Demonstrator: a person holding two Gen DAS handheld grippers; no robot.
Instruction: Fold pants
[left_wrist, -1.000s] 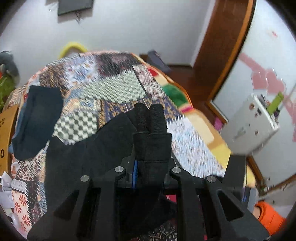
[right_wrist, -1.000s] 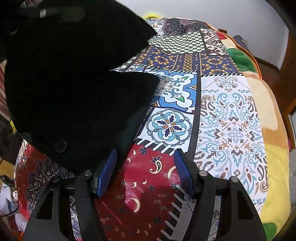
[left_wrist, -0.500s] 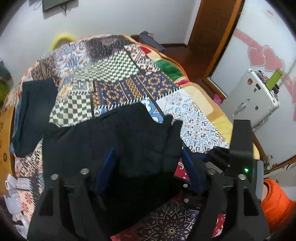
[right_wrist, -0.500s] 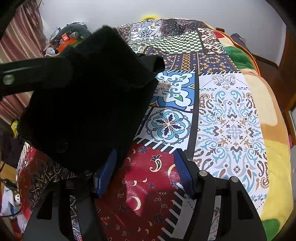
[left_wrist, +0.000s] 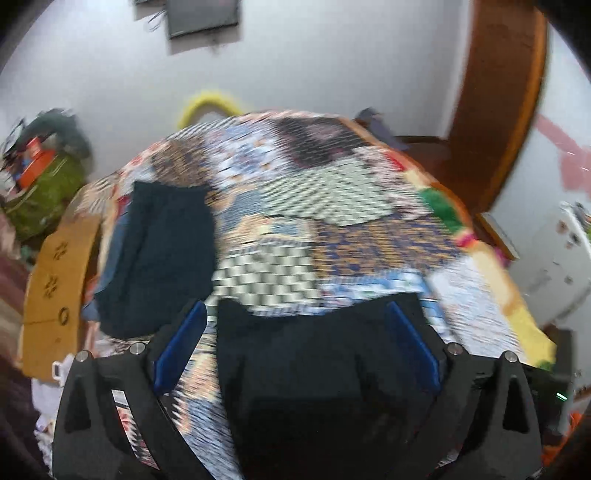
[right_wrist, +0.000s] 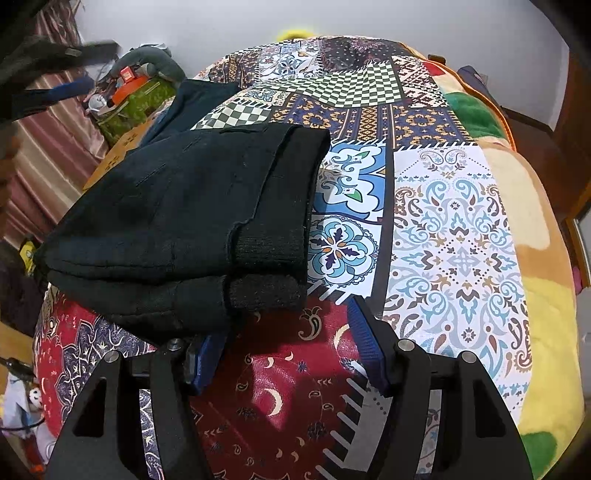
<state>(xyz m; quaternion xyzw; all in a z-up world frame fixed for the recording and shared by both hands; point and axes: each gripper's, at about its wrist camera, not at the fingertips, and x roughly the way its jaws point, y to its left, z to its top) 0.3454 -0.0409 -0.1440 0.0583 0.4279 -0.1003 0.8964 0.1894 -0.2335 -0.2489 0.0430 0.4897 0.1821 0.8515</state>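
The black pants (right_wrist: 192, 221) lie folded in a thick stack on the patchwork bedspread (right_wrist: 461, 240), cuffs toward the front. In the blurred left wrist view the pants (left_wrist: 317, 354) lie below and between the wide-apart fingers of my left gripper (left_wrist: 295, 339), which is open and holds nothing. My right gripper (right_wrist: 291, 343) is open and empty just in front of the stack. Its left fingertip (right_wrist: 207, 354) sits under the stack's front edge. The left gripper also shows blurred at the top left of the right wrist view (right_wrist: 55, 74).
A second dark folded garment (left_wrist: 162, 254) lies at the bed's far left, also in the right wrist view (right_wrist: 199, 99). A cardboard box (left_wrist: 55, 288) and a green bag with clutter (right_wrist: 136, 99) stand left of the bed. A white appliance (left_wrist: 557, 266) and a wooden door frame (left_wrist: 498, 92) stand on the right.
The left gripper let go of the black pants, opened and lifted away. The pants dropped into a flat folded stack. The right gripper stayed open in place.
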